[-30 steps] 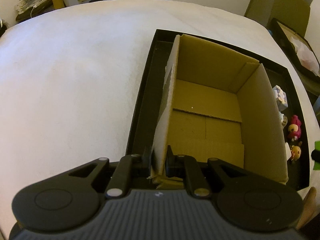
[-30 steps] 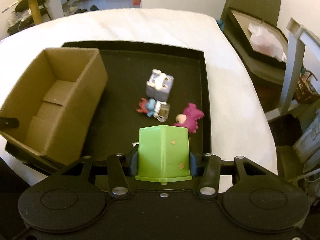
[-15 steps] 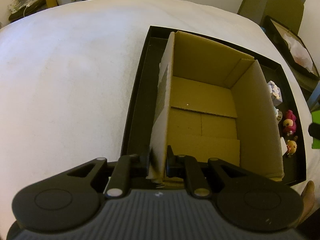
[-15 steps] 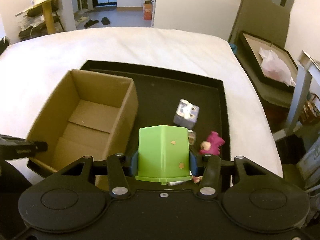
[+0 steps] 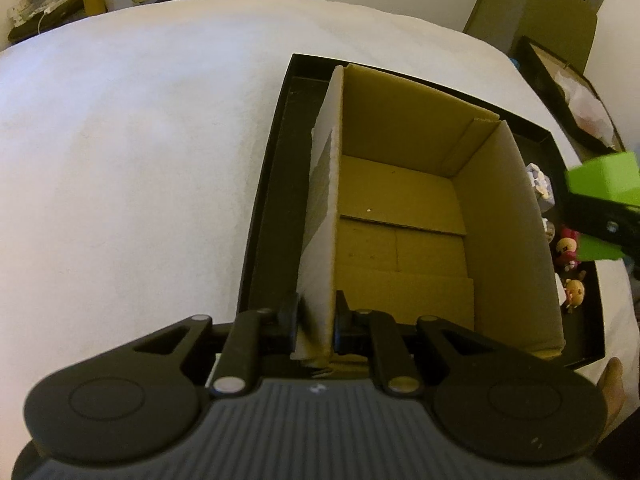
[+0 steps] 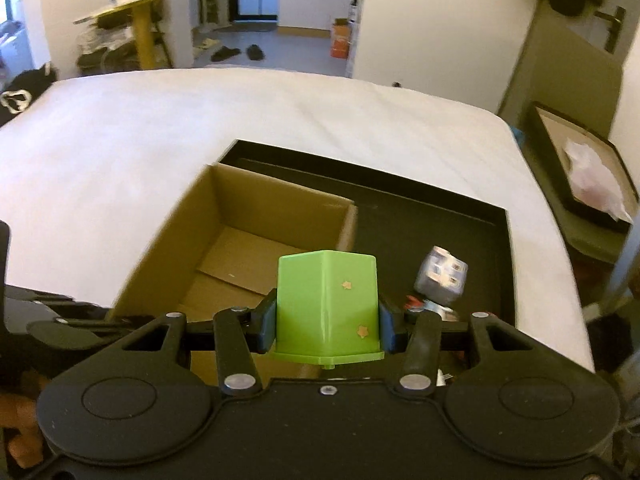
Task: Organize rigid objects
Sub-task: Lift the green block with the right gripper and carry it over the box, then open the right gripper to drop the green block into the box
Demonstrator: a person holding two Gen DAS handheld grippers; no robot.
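Observation:
An open cardboard box (image 5: 404, 216) stands in the left part of a black tray (image 5: 272, 196). My left gripper (image 5: 316, 322) is shut on the box's near-left wall. My right gripper (image 6: 327, 322) is shut on a green plastic block (image 6: 328, 304) with small star marks and holds it above the box's (image 6: 256, 248) right wall. The green block (image 5: 604, 184) also shows at the right edge of the left wrist view. The box is empty inside.
Small toys lie in the tray's right part: a grey cube toy (image 6: 440, 276), a pink figure (image 5: 568, 246) and a small yellow-faced figure (image 5: 574, 290). The tray (image 6: 424, 216) sits on a white bed. Another dark tray (image 6: 580, 168) with white paper lies off the bed's right side.
My right gripper has risen and moved left with the green block, from over the toys to above the box's right wall. My left gripper keeps its hold on the box wall.

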